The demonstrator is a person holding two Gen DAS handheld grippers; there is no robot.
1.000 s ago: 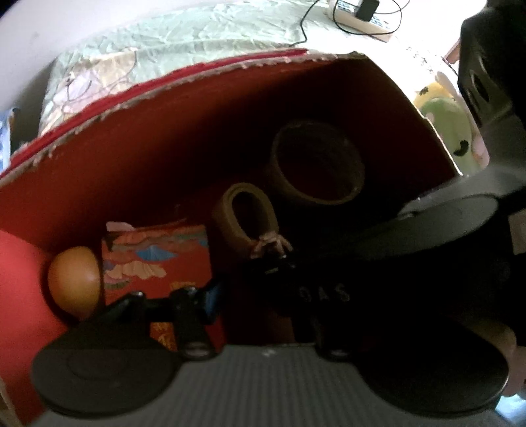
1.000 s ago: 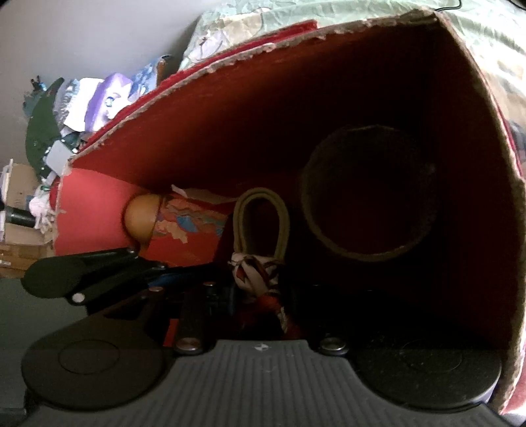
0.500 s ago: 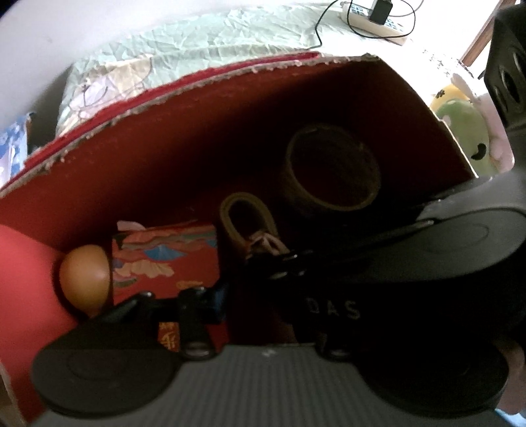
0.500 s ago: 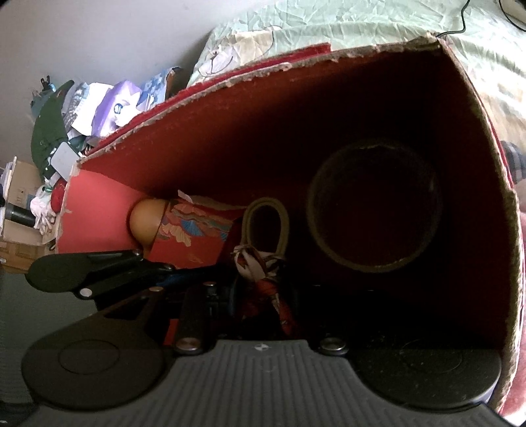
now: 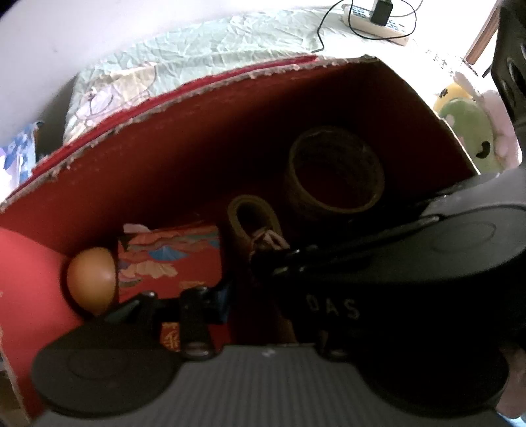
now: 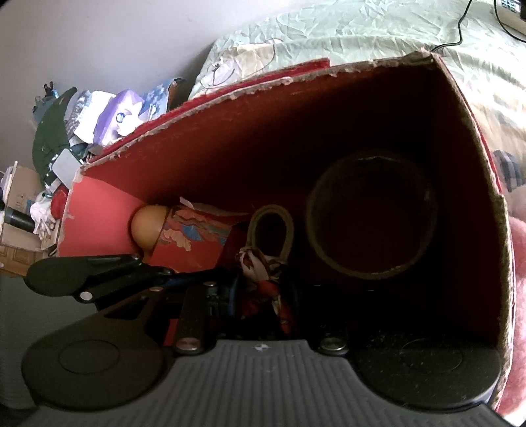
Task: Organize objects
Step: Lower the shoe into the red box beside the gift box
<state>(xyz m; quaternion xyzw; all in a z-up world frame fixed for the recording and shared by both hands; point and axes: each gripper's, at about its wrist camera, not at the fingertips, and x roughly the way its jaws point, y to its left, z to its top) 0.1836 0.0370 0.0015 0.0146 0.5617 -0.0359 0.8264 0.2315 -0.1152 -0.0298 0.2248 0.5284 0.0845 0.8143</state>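
A red cardboard box (image 5: 184, 157) (image 6: 328, 131) lies open on a bed, and both grippers reach into it. Inside are a brown egg-shaped ball (image 5: 92, 279) (image 6: 148, 226), a red patterned carton (image 5: 171, 259) (image 6: 197, 236), a small tape roll (image 5: 250, 216) (image 6: 273, 223) on edge and a large tape roll (image 5: 335, 174) (image 6: 371, 216). A red-and-white patterned cloth (image 6: 259, 266) (image 5: 268, 236) hangs from the small roll. My right gripper (image 6: 263, 305) (image 5: 282, 259) is shut on that cloth. My left gripper (image 5: 259, 295) (image 6: 154, 269) stands open beside the carton; the right gripper's body hides its right finger.
The box rests on a pale green bedsheet (image 5: 230, 36) (image 6: 361, 36). A power strip with a cable (image 5: 378, 16) lies at the far right, plush toys (image 5: 466, 131) beside the box. Clutter and cardboard boxes (image 6: 65, 138) are piled left of the bed.
Both views have tilted, so the box sits lower in frame and more bedsheet shows. The things in the box have not moved; the cloth stays between the right fingers.
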